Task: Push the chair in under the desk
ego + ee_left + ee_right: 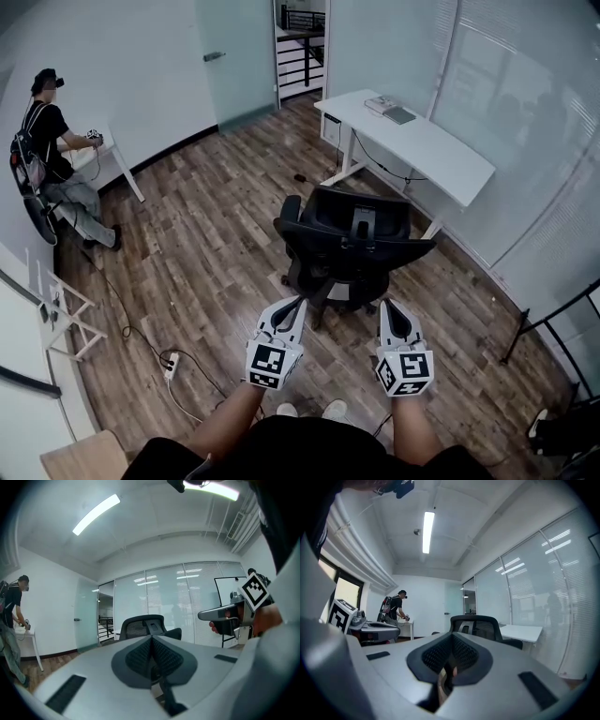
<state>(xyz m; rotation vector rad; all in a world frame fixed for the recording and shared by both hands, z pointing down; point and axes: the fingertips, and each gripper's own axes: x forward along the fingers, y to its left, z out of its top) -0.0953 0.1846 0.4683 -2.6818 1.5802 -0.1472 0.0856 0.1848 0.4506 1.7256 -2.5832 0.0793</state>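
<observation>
At the far left a person in a black shirt with a backpack (45, 131) is at a small white table (114, 159). Nearer, a white power strip (171, 365) lies on the wood-plank floor (206, 244). The left gripper (296, 305) is held level, its jaws pressed together on nothing, near the black mesh-backed office chair (352, 239) without touching it. The chair stands on open floor, its backrest toward the grippers, apart from the long white desk (427, 145) at the far right and not under it. The right gripper (389, 306), just right of the left one, has its jaws closed and empty too.
</observation>
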